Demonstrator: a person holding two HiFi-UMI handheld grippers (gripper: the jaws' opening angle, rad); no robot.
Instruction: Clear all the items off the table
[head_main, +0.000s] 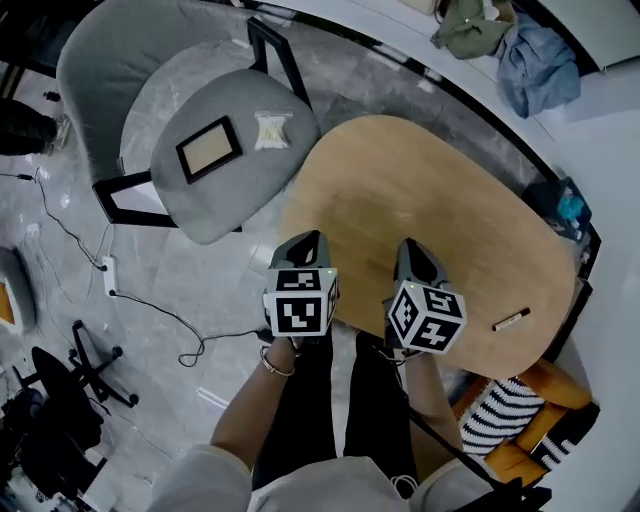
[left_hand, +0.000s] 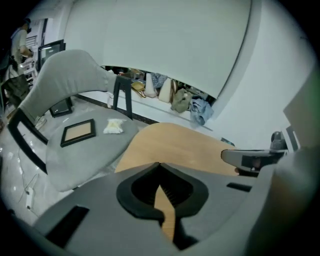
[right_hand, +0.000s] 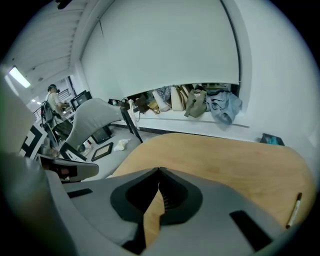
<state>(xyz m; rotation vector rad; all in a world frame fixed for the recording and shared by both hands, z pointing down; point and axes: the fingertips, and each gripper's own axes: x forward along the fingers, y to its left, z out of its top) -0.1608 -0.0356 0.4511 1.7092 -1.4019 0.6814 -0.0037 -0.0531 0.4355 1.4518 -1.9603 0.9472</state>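
Marker pen (head_main: 511, 320), slim, pale-bodied and dark-tipped, lies alone near the right edge of the rounded light-wood table (head_main: 420, 190), well apart from both grippers. The left gripper (head_main: 305, 242) and right gripper (head_main: 412, 246) hover over the table's near edge, jaws pressed together on nothing. Light, stiff and likely to roll, the pen looks best pinched across its mid-barrel. A black picture frame (head_main: 208, 149) and a crumpled white packet (head_main: 272, 130) sit on the grey upholstered chair (head_main: 240, 100).

An office: desk monitors (right_hand: 81, 98), a black swivel chair (head_main: 95, 368), a floor power strip (head_main: 108, 275).
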